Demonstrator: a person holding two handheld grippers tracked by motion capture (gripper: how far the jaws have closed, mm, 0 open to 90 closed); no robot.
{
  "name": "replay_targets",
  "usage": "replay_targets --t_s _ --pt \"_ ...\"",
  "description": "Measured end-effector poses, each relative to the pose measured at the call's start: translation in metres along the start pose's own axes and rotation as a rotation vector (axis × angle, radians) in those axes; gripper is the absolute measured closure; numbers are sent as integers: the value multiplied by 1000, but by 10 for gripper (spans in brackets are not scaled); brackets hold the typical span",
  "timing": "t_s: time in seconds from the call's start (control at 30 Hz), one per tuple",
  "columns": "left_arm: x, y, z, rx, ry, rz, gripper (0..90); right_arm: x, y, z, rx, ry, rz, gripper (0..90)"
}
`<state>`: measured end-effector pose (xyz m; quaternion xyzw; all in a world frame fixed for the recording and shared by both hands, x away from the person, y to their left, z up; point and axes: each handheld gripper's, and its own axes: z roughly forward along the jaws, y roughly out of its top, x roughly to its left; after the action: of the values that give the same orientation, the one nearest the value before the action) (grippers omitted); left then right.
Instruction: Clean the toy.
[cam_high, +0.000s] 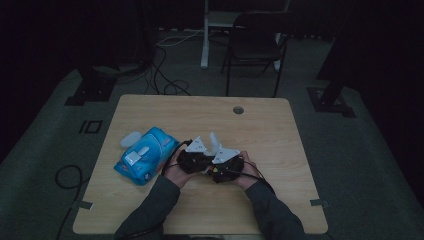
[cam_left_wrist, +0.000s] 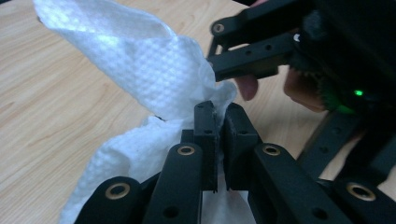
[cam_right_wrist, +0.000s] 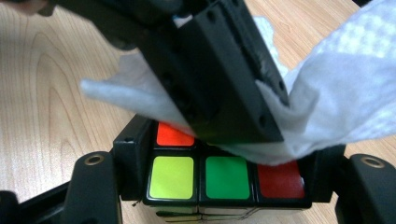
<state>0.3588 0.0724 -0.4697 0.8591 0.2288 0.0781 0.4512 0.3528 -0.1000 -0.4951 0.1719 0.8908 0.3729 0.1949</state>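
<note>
A colour cube (cam_right_wrist: 224, 179) with red, yellow-green and green stickers sits between the jaws of my right gripper (cam_right_wrist: 229, 177), which press on its two sides. My left gripper (cam_left_wrist: 219, 116) is shut on a white embossed wipe (cam_left_wrist: 140, 60). In the right gripper view its black jaws come down from the top and hold the wipe (cam_right_wrist: 345, 93) against the cube's upper face. In the high view both hands hold the grippers close together over the middle of the table, and the wipe (cam_high: 215, 140) sticks up between them.
A blue pack of wipes (cam_high: 146, 155) lies on the wooden table (cam_high: 200, 115) to the left of the hands, with a pale round piece (cam_high: 131, 138) beside it. A cable hole (cam_high: 238, 110) is near the far edge. A dark chair (cam_high: 255, 45) stands beyond the table.
</note>
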Motion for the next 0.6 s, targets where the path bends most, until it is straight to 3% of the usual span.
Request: replay_targets --t_s 0.27,0.43,0.6 --pt "-5 2 2 1 -32 7 865 -1 0 -1 -5 -1 8 337" --pt "-4 2 1 -4 -76 2 865 -2 0 -3 -15 0 7 337" --pt "-3 3 0 -2 -84 0 865 -3 -1 -4 -20 -4 12 337"
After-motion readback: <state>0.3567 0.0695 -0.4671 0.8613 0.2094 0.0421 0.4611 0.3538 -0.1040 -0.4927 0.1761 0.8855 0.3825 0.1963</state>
